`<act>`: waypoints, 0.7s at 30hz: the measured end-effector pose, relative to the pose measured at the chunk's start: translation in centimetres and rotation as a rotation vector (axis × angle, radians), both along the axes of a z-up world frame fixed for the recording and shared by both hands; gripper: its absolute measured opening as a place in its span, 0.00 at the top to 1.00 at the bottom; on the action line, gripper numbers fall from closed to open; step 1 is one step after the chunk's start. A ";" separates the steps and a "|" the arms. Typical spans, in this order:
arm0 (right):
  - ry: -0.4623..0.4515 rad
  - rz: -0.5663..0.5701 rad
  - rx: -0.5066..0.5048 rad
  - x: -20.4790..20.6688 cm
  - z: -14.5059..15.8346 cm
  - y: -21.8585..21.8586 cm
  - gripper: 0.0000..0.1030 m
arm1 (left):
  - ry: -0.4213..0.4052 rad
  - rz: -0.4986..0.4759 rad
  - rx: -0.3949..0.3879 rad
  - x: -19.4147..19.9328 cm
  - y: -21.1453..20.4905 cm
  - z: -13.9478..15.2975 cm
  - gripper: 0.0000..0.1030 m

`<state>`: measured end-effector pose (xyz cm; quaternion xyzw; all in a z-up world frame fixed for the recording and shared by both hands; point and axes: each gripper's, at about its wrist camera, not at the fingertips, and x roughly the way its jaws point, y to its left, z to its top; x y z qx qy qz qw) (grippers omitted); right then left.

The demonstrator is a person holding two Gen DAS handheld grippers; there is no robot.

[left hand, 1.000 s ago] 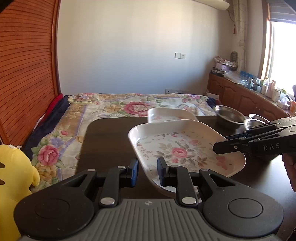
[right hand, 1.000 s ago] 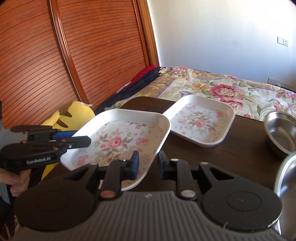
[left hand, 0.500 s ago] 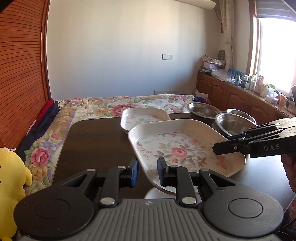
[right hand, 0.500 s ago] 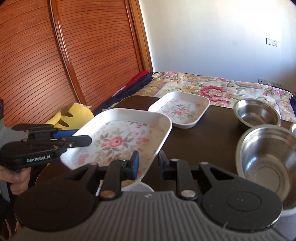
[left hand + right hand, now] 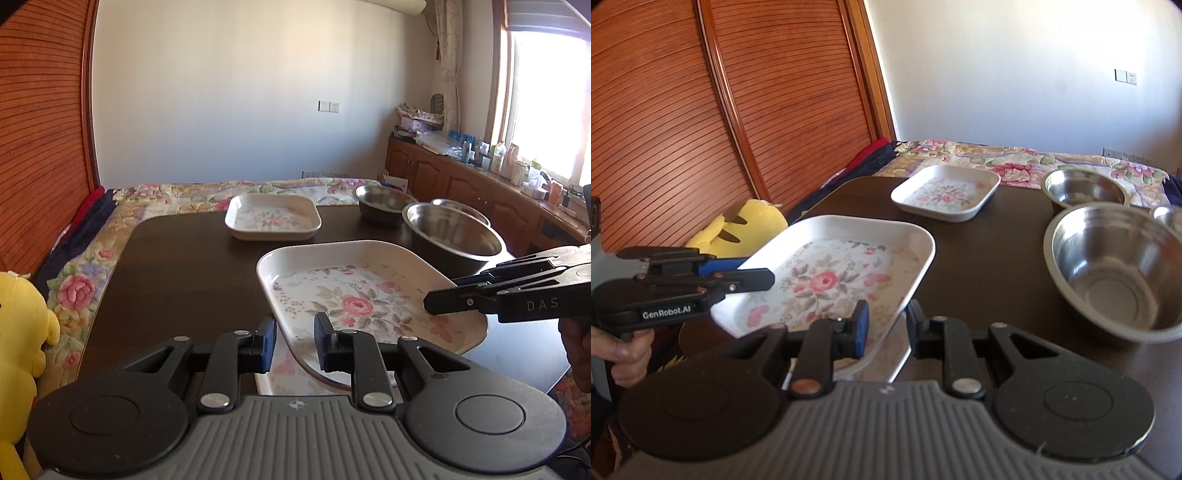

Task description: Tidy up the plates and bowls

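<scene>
Both grippers are carrying one floral rectangular plate (image 5: 369,299) above the dark table (image 5: 177,258), each pinching an opposite rim so the wide, shallow dish is staying level. In the left wrist view the left gripper (image 5: 294,341) is clamping the plate's near edge at lower centre, while the right gripper (image 5: 430,306) is reaching in from the right edge of the frame, closed on the far rim. Beneath the lifted plate, at bottom centre, another floral plate (image 5: 280,373) is peeking out, so this is probably a stack being built or unstacked. A smaller floral plate (image 5: 945,192) is sitting at upper centre, and the steel bowls (image 5: 1115,266) are grouping at the right.
</scene>
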<state>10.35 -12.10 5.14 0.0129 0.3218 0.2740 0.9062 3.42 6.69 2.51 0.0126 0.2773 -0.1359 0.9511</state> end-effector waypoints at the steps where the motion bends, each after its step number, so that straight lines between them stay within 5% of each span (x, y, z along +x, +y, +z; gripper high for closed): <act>1: 0.001 0.000 0.003 -0.3 -0.1 -0.1 0.77 | 0.003 0.001 0.002 -0.1 0.0 -0.2 0.77; 21: 0.004 0.007 -0.004 -2.4 -1.5 0.5 0.77 | 0.041 0.030 0.009 -1.7 0.4 -2.6 0.77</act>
